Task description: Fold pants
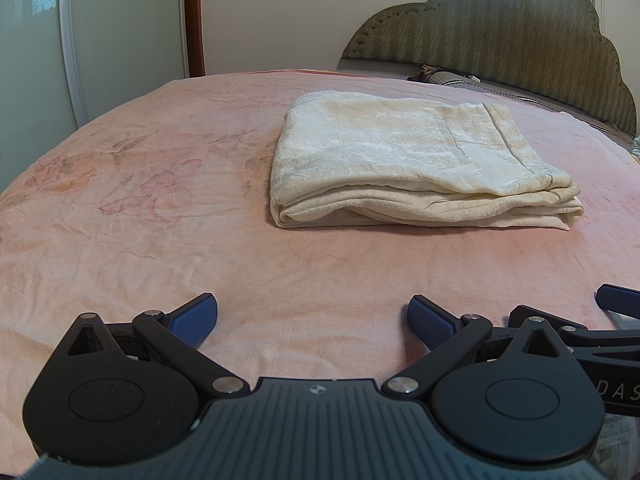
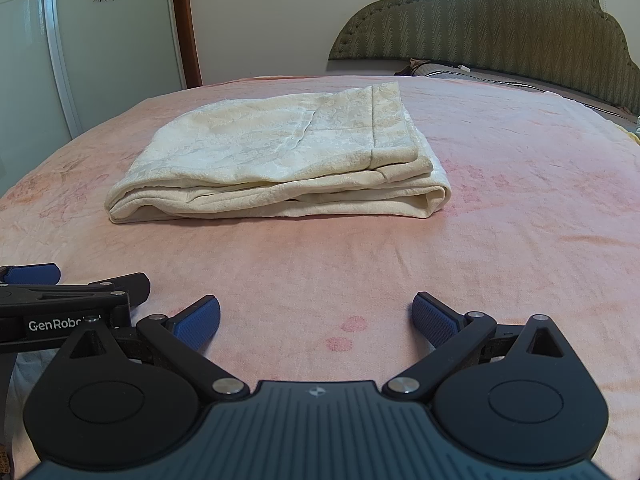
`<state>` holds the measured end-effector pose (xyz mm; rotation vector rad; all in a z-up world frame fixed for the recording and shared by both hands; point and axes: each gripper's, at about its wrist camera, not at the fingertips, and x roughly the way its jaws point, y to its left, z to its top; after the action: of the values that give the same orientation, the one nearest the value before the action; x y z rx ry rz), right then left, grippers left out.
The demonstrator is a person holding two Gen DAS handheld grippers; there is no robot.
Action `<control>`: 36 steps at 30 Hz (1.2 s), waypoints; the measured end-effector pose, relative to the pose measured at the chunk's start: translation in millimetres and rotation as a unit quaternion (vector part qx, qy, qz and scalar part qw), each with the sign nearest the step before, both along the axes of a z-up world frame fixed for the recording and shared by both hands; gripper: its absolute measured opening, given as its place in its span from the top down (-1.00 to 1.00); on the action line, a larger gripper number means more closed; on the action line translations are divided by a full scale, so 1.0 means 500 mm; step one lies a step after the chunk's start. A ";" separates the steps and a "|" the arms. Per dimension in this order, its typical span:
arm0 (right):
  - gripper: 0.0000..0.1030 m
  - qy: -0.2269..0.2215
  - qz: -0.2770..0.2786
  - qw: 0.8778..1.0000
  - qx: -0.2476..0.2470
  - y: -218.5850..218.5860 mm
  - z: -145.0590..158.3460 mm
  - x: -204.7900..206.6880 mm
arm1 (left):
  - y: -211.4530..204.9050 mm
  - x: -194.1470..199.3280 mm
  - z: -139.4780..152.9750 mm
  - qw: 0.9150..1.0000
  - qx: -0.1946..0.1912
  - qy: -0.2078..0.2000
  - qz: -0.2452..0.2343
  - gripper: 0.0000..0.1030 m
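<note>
Cream pants [image 1: 416, 164] folded on pink blanket [image 1: 140, 220] — green headboard [image 1: 500, 28] behind

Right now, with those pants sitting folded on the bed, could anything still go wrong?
The cream pants lie in loose layers, so a nudge could undo them. The top flap's corner looks puffy and may slide. Both grippers, left and right, sit side by side with jaws open and could bump.
</note>
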<state>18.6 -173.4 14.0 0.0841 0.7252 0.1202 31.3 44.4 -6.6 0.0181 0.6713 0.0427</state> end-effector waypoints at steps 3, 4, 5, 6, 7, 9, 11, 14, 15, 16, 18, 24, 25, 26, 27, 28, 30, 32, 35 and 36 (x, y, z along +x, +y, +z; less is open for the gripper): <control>-1.00 0.000 0.000 1.000 0.000 0.000 0.000 0.000 | 0.000 0.000 0.000 1.000 0.000 0.000 0.000 -1.00; -1.00 0.000 0.000 1.000 0.000 0.000 0.000 0.000 | 0.000 0.000 0.000 1.000 0.000 0.000 0.000 -1.00; -1.00 0.000 0.000 1.000 0.000 0.000 0.000 0.000 | 0.000 0.000 0.000 1.000 0.000 0.000 0.000 -1.00; -1.00 0.000 0.000 1.000 0.000 0.000 0.000 0.000 | 0.000 0.000 0.000 1.000 0.000 0.000 0.000 -1.00; -1.00 0.000 0.000 1.000 0.000 0.000 0.000 0.000 | 0.000 0.000 0.000 1.000 0.000 0.000 0.000 -1.00; -1.00 0.000 0.000 1.000 0.000 0.000 0.000 0.000 | 0.000 0.000 0.000 1.000 0.000 0.000 0.000 -1.00; -1.00 0.000 0.000 1.000 0.000 0.000 0.000 0.000 | 0.000 0.000 0.000 1.000 0.000 0.000 0.000 -1.00; -1.00 0.000 0.000 1.000 0.000 0.000 0.000 0.000 | 0.000 0.000 0.000 1.000 0.000 0.000 0.000 -1.00; -1.00 0.000 0.000 1.000 0.000 0.000 0.000 0.000 | 0.000 0.000 0.000 1.000 0.000 0.000 0.000 -1.00; -1.00 0.000 0.000 1.000 0.000 0.000 0.000 0.000 | 0.000 0.001 0.000 1.000 0.000 0.000 0.000 -1.00; -1.00 0.000 0.000 1.000 0.000 0.000 0.000 0.000 | 0.000 0.001 0.000 1.000 0.000 0.000 0.000 -1.00; -1.00 0.000 0.000 1.000 0.000 0.000 0.000 0.000 | 0.000 0.001 0.000 1.000 0.000 0.000 0.000 -1.00; -1.00 0.000 0.000 1.000 0.000 0.000 0.000 0.000 | 0.000 0.001 0.000 1.000 0.000 0.000 0.000 -1.00; -1.00 0.000 0.000 1.000 0.000 0.000 0.000 0.000 | -0.001 0.001 0.000 1.000 0.000 0.000 0.000 -1.00; -1.00 0.000 0.000 1.000 0.000 0.000 0.000 0.000 | -0.001 0.001 0.000 1.000 0.000 0.000 0.000 -1.00; -1.00 0.000 0.000 1.000 0.000 0.000 0.000 0.000 | -0.001 0.001 0.000 1.000 0.000 0.000 0.000 -1.00; -1.00 0.000 0.000 1.000 0.000 0.001 0.001 0.000 | 0.001 0.001 0.001 1.000 -0.002 0.000 0.000 -1.00; -1.00 0.001 0.000 1.000 0.000 0.001 0.002 0.000 | 0.006 -0.001 0.006 1.000 -0.004 0.006 -0.009 -1.00; -1.00 0.002 0.000 1.000 -0.008 0.006 0.002 -0.008 | 0.016 -0.005 0.013 1.000 -0.010 0.016 -0.023 -1.00; -1.00 0.001 -0.002 1.000 -0.011 0.009 0.004 -0.014 | 0.017 -0.008 0.014 1.000 -0.008 0.017 -0.023 -1.00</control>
<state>11.4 -168.9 15.8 0.0652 0.7276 0.1088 27.3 52.9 0.3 0.0184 0.7047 -0.0083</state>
